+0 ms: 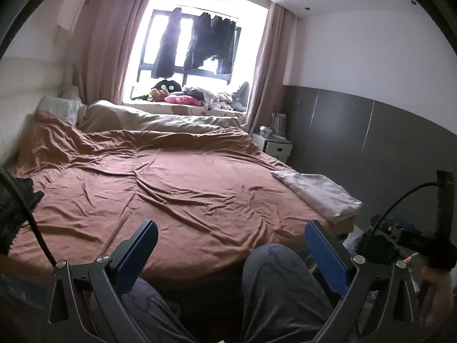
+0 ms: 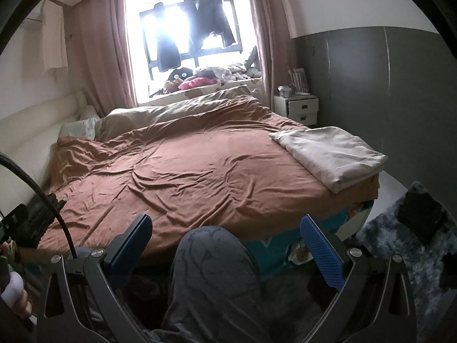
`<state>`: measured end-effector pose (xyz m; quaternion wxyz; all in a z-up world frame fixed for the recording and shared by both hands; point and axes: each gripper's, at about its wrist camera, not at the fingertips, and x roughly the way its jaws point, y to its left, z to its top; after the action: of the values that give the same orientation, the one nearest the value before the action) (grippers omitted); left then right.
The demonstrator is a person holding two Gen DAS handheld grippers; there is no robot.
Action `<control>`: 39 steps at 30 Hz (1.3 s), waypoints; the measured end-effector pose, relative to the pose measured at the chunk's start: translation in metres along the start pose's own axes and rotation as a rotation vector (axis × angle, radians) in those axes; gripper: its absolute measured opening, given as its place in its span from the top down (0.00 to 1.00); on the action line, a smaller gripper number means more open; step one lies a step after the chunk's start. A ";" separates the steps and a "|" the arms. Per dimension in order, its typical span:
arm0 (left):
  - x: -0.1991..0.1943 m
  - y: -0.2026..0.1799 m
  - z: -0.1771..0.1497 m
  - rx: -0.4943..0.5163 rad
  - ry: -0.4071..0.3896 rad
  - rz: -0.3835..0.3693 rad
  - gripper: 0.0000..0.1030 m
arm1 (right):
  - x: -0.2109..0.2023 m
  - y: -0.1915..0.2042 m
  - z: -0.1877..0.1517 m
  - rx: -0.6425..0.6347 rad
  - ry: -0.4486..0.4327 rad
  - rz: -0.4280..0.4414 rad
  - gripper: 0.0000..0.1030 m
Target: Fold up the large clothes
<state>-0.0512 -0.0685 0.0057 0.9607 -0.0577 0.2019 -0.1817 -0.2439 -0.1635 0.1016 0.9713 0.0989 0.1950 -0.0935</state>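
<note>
A folded pale grey cloth [image 1: 320,193] [image 2: 331,154] lies on the right front corner of a bed covered by a wrinkled brown sheet [image 1: 160,183] [image 2: 194,171]. A dark garment [image 1: 17,200] sits at the bed's left edge. My left gripper [image 1: 232,253] hangs open above the person's knees [image 1: 274,280], short of the bed's near edge, with nothing between its blue pads. My right gripper [image 2: 227,245] is open too, over a grey-trousered knee [image 2: 211,268], holding nothing. The other gripper's body [image 2: 31,223] shows at the left of the right wrist view.
A beige duvet [image 1: 148,120] and pillows lie at the head, by a cream headboard [image 2: 34,120]. A white nightstand [image 2: 300,108] stands beyond the bed's right side. Toys and clothes crowd the windowsill [image 1: 200,100]. A shaggy grey rug [image 2: 400,245] with a dark item covers the floor at right.
</note>
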 end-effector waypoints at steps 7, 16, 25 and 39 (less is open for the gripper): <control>-0.001 -0.002 0.000 0.001 -0.003 0.006 0.00 | -0.001 0.006 -0.004 -0.005 0.001 -0.006 0.00; -0.001 -0.001 0.000 0.001 0.004 0.017 0.00 | 0.000 0.010 -0.005 -0.008 -0.002 -0.009 0.00; 0.002 -0.002 -0.002 -0.003 0.006 0.026 0.00 | -0.003 0.006 -0.006 -0.010 -0.017 -0.010 0.00; -0.005 0.000 -0.007 0.004 -0.010 0.046 0.00 | -0.004 0.005 -0.007 -0.011 -0.011 -0.003 0.00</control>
<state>-0.0583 -0.0669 0.0014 0.9658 -0.0522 0.1978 -0.1596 -0.2487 -0.1564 0.0980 0.9728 0.0926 0.1901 -0.0944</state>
